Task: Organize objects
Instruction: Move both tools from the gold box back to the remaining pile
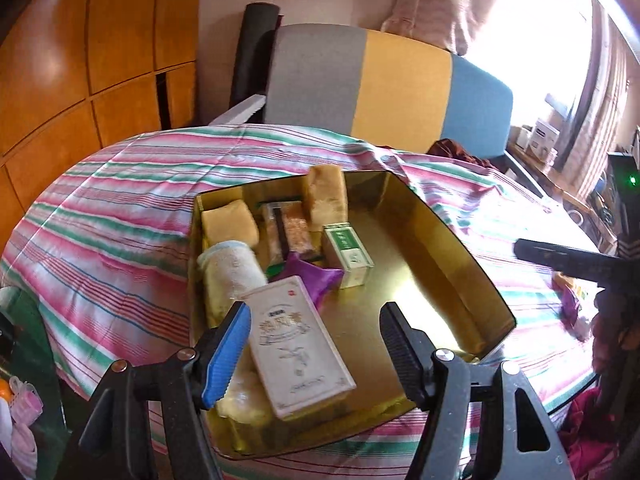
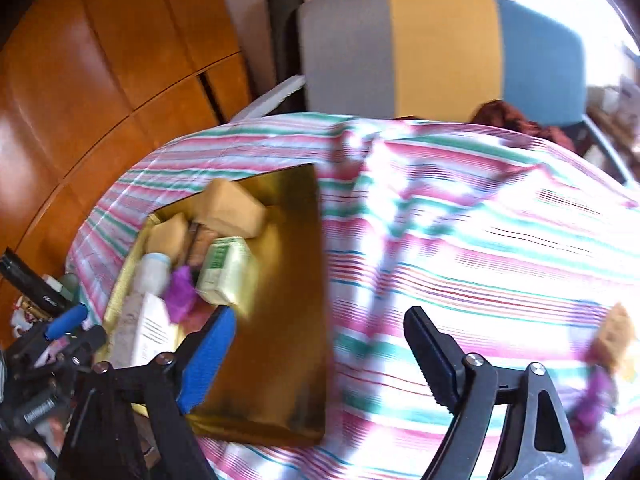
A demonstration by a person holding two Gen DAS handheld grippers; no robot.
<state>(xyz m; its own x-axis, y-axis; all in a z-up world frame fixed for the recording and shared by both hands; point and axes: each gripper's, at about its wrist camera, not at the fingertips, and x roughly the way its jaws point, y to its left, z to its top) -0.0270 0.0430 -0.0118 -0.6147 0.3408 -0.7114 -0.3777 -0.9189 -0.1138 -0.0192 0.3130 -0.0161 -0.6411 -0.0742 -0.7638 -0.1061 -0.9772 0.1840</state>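
Left gripper (image 1: pixel 316 344) released above white box (image 1: pixel 298 344) in gold tray (image 1: pixel 460 256); right gripper (image 2: pixel 320 356) released, empty, over striped desk (image 2: pixel 480 248).

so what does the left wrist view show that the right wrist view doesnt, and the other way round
Only the left wrist view shows the rolled towel sharply, the print on the white box lying in the near end of the tin, and a green light at the far right.

Only the right wrist view, which is blurred, shows a tan packet lying on the striped cloth outside the tin, at the right edge.

Both show the gold tin, the green and white box, purple wrapper, the three-colour chair back, and open, empty jaws.
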